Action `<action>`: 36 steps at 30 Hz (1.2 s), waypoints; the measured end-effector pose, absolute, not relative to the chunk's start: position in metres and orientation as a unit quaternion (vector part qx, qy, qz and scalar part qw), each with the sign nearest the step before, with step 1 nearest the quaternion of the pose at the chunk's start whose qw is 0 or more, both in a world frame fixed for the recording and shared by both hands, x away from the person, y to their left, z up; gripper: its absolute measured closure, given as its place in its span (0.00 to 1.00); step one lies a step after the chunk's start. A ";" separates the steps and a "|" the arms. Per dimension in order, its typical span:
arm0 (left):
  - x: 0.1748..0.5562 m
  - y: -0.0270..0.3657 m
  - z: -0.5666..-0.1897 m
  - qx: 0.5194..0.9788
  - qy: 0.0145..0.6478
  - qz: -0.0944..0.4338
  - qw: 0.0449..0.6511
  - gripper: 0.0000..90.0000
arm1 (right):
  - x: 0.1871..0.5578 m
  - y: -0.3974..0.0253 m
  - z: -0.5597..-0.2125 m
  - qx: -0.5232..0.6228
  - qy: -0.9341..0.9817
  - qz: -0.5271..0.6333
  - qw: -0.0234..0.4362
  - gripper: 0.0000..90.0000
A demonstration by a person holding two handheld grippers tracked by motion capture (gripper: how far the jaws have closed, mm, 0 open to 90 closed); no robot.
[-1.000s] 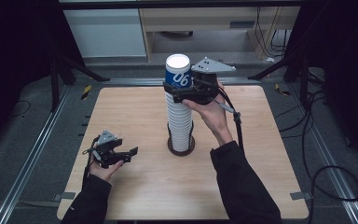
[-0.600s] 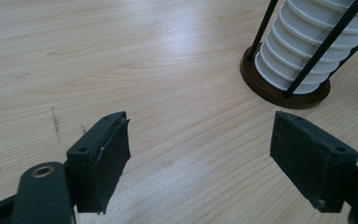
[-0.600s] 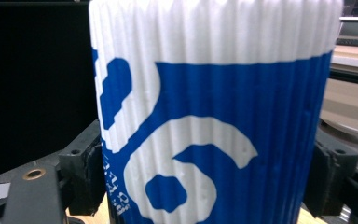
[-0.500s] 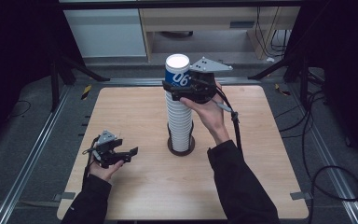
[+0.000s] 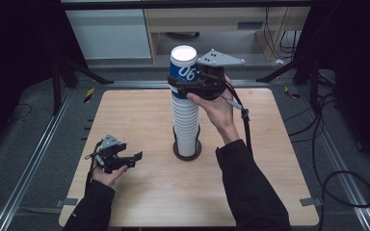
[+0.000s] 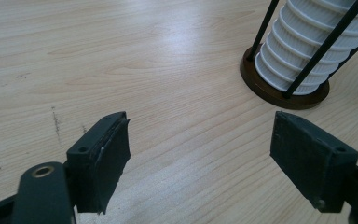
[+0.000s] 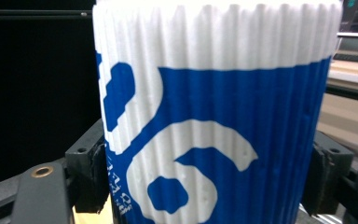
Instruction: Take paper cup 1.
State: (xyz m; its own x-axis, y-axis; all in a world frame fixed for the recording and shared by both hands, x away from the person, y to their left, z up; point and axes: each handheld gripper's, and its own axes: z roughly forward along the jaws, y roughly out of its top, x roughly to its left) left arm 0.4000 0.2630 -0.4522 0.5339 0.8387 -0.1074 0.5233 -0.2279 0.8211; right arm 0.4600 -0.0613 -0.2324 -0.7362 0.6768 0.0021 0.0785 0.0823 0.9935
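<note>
— So, starting nearest the person: what is the left gripper doing?

— Nothing much. It rests low over the wooden table, near the front left, with its jaws spread wide and bare wood between them. It holds and touches nothing. In the left gripper view the brown base of the cup holder sits off beyond its far jaw.

— And farther in?

— A tall stack of white ribbed cups stands upright in that holder near the table's middle, with thin black rods running up its sides. At the very top, the right gripper has its jaws closed on the blue-and-white cup, one on each side of the ribbed wall.

— How far along would you put it?

— Early, I'd judge. The top cup is gripped and looks seated on the stack, or barely off it; I cannot tell which. No cups stand loose on the table, so the lifting clear and setting down all seem left to do.
</note>
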 end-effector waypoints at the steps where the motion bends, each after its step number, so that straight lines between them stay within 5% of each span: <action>1: 0.400 0.263 -0.452 0.763 0.446 0.183 0.431 0.21 | 0.460 -0.062 -0.230 0.270 0.695 0.620 0.243 0.23; 21: 0.400 0.264 -0.452 0.760 0.449 0.181 0.433 0.21 | 0.444 -0.088 -0.188 0.251 0.665 0.653 0.262 0.23; 36: 0.398 0.262 -0.451 0.764 0.444 0.180 0.432 0.21 | 0.423 -0.145 -0.214 0.278 0.672 0.624 0.286 0.23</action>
